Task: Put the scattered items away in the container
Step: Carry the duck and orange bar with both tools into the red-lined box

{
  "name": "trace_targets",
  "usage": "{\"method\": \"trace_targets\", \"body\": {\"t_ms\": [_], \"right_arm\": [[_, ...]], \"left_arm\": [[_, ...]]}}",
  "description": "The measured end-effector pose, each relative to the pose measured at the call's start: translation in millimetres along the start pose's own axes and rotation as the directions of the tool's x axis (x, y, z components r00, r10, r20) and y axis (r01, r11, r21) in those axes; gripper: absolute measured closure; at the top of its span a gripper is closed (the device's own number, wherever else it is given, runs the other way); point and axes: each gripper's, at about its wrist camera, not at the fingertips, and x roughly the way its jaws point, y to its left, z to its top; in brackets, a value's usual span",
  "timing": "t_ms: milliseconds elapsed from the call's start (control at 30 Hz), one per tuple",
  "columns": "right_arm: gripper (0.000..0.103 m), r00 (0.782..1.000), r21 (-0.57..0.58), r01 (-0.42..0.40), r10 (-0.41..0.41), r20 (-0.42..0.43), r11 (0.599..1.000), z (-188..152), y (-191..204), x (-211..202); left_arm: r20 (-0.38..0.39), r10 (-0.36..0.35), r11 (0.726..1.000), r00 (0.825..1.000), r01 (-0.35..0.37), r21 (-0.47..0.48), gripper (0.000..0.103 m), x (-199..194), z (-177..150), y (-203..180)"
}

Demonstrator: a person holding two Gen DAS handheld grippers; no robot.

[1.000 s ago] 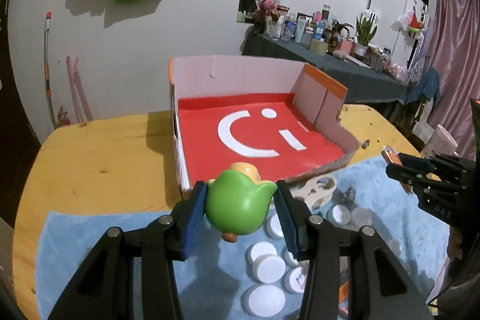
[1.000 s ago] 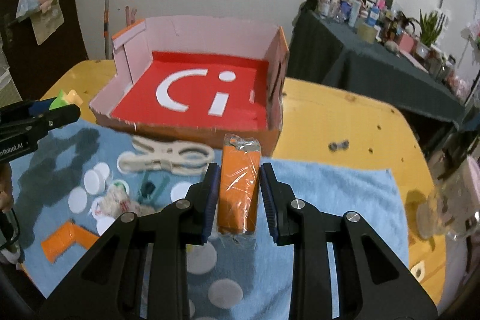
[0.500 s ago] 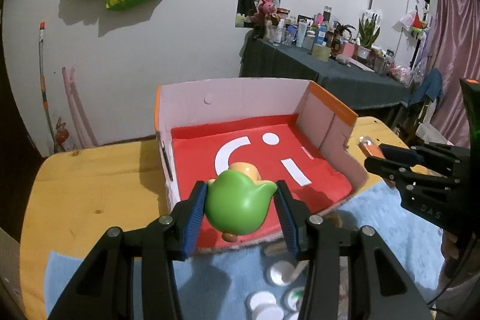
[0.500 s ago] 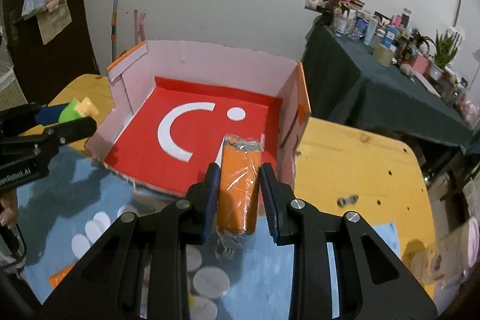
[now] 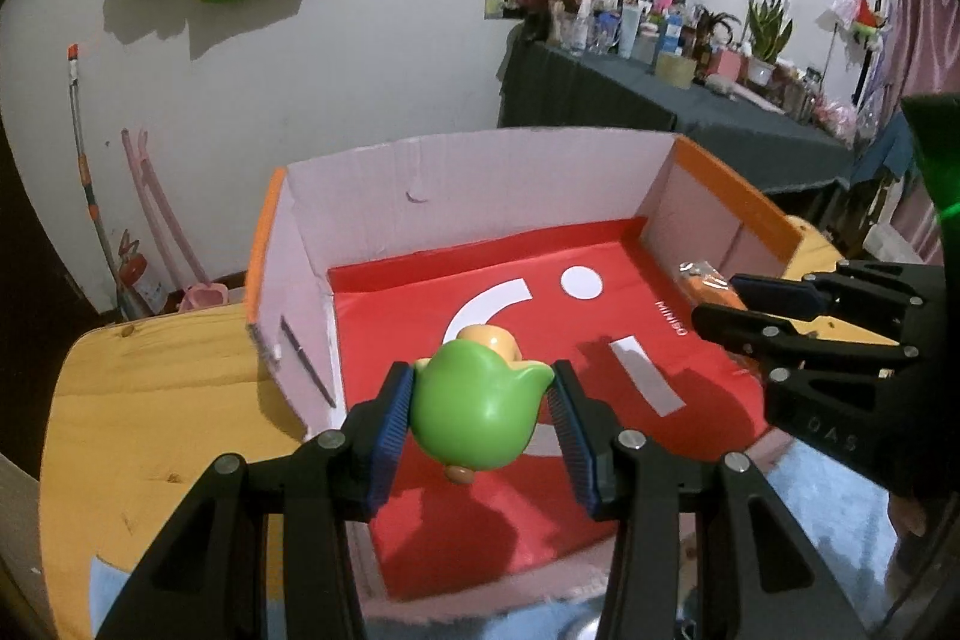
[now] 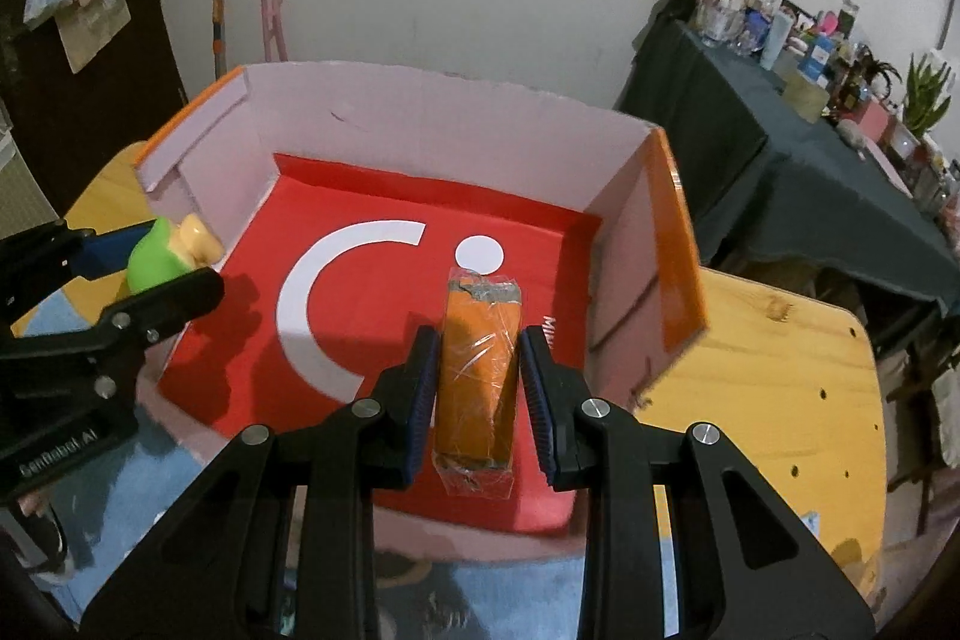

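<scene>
Two grippers, both loaded, hang over the box [image 5: 480,172]. Your left gripper [image 5: 483,415] is clenched on the green toy [image 5: 474,415], its blue pads pressing both sides, at lower centre of the left view above the box's red floor. Your right gripper [image 6: 477,376] grips the orange pack [image 6: 477,370], wrapped in clear film, at lower centre of the right view, also above the red floor near the white dot. In the left view the right gripper shows at the right edge with the pack's tip visible; in the right view the toy shows at the left edge. The box sits on the wooden table [image 6: 780,400].
</scene>
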Motion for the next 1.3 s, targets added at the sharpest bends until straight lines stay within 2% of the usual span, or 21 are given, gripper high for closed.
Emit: {"method": "trace_targets", "body": {"t_ms": [267, 733, 1300], "right_arm": [[0.077, 0.997, 0.011, -0.006, 0.007, -0.080, 1.000, 0.1, 0.9, 40.8], [0.077, 0.986, 0.006, 0.010, -0.009, -0.168, 1.000, -5.3, 0.7, 67.9], [0.077, 0.981, 0.024, 0.007, -0.002, -0.196, 1.000, -7.1, 1.1, 75.3]], "left_arm": [[-0.050, 0.027, 1.000, 0.998, -0.027, 0.015, 0.055, 30.7, -1.1, -3.3], [-0.118, 0.050, 0.999, 0.992, -0.049, 0.012, 0.055, 57.8, -10.3, 1.7], [-0.147, 0.054, 0.998, 0.988, -0.050, 0.030, 0.055, 64.8, -12.4, 1.8]]}}
